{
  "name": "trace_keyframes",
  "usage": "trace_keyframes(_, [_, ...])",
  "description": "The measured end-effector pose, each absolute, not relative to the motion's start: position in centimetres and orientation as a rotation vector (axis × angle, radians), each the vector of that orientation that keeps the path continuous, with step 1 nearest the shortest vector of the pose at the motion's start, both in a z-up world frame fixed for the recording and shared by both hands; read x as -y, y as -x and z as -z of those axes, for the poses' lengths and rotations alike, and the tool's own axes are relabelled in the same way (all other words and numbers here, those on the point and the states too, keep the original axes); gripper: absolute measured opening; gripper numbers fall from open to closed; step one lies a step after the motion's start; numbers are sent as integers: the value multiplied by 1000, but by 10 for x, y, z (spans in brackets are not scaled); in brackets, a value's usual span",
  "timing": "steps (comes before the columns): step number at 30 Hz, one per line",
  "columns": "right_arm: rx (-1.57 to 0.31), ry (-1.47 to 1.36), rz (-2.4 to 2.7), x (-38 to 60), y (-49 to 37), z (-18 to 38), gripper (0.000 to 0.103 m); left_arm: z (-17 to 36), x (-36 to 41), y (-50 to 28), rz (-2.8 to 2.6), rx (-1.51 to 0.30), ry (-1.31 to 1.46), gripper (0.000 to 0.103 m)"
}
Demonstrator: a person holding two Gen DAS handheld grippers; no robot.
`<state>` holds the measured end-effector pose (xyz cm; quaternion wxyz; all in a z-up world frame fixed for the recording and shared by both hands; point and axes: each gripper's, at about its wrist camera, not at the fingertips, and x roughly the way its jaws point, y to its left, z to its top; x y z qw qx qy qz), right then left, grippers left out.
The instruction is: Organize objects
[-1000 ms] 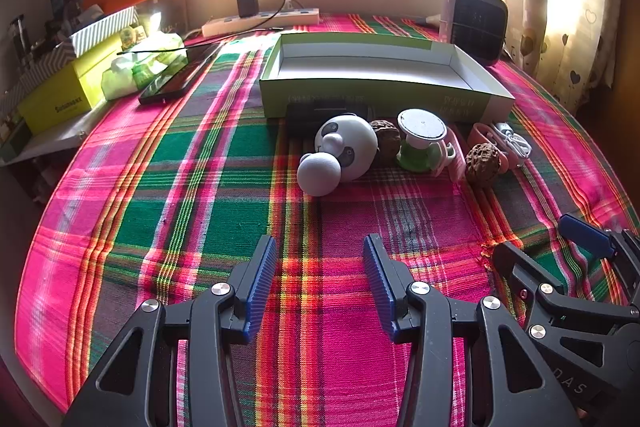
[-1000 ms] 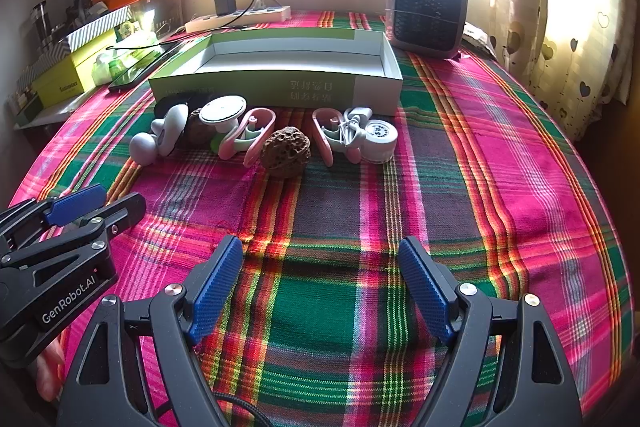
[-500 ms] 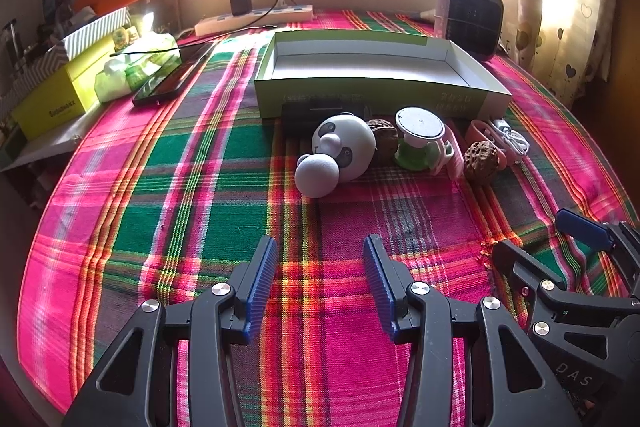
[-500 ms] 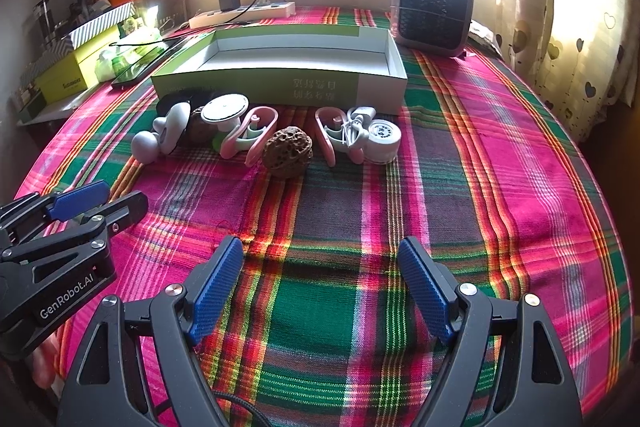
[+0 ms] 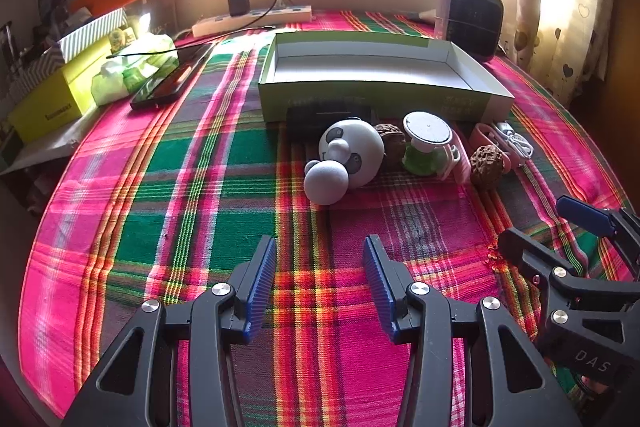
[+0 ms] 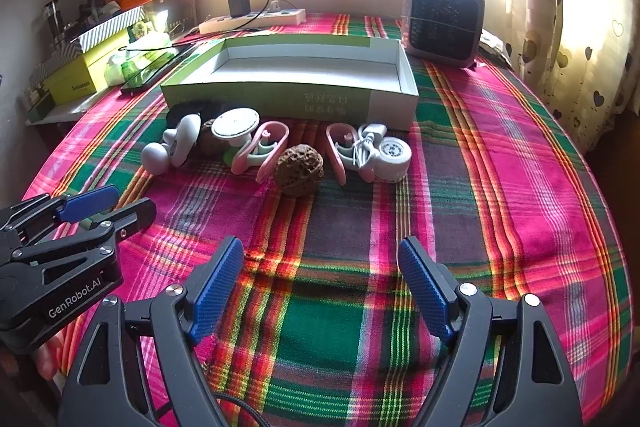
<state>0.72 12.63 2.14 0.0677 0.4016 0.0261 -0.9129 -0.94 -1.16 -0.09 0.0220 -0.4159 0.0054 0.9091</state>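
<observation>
An open, empty green-and-white box (image 5: 380,67) (image 6: 292,75) lies on the plaid tablecloth. In front of it stands a row of small objects: a white panda toy (image 5: 348,155) (image 6: 180,143), a white-topped green item (image 5: 426,143) (image 6: 236,125), pink clips (image 6: 262,151), a brown walnut (image 5: 486,167) (image 6: 298,169), and a white round item with a cable (image 6: 390,157). My left gripper (image 5: 320,283) is open and empty, short of the panda. My right gripper (image 6: 320,287) is open and empty, short of the walnut.
A small fan heater (image 6: 444,19) stands at the back right. A power strip with charger (image 6: 252,17) lies along the far wall. A phone (image 5: 168,87), tissue pack and yellow box (image 5: 60,95) sit at the left. Curtains hang on the right.
Both grippers have moved slightly forward toward the row of objects. Jaws remain open; nothing was taken.
</observation>
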Motion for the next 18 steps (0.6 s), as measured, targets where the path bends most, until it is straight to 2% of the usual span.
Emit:
trace_keyframes(7, [-19,-1200,2716,-130,7,-21,80,-2,28,18,-2790,61,1273,43])
trace_keyframes(18, [-32,-1215,2665,-121,21,-19,66,-3,30,37,-2736,77,1246,43])
